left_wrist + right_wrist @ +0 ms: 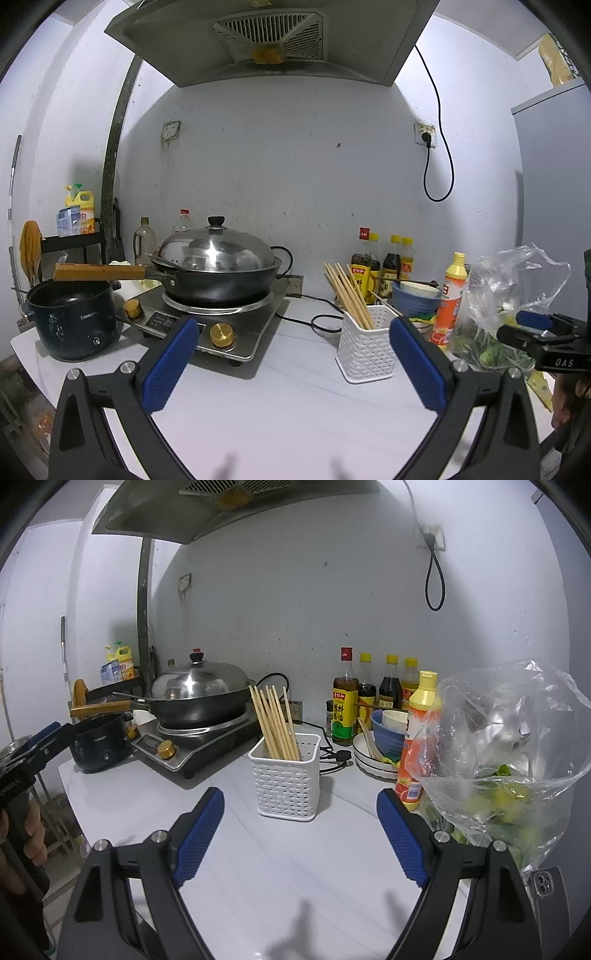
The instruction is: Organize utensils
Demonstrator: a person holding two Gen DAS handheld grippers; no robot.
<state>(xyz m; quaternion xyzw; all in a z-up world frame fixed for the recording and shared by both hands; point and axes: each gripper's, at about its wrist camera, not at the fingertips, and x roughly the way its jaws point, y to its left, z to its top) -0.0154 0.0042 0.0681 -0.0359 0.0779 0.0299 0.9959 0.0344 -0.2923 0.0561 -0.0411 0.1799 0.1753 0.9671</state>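
A white countertop [295,849] is seen under a range hood [266,40]. The white perforated utensil basket [286,779] is taken as landmark, standing near the counter's middle. Left of it and farther back, a lidded wok [201,698] is set on an induction cooker [192,746], with a dark electric pot [101,744] farther left still. To the basket's right, a clear plastic bag of greens [498,760] is found, an orange squeeze bottle [419,738] standing beside it. Behind the basket on the right, sauce bottles [369,694] are lined against the wall, stacked bowls and plates [384,738] sitting in front of them. The wooden chopsticks [275,723] are held upright in the basket, leaning left. Both the left gripper [295,363] and right gripper [301,830] are spread wide, released, nothing grasped, short of the basket.
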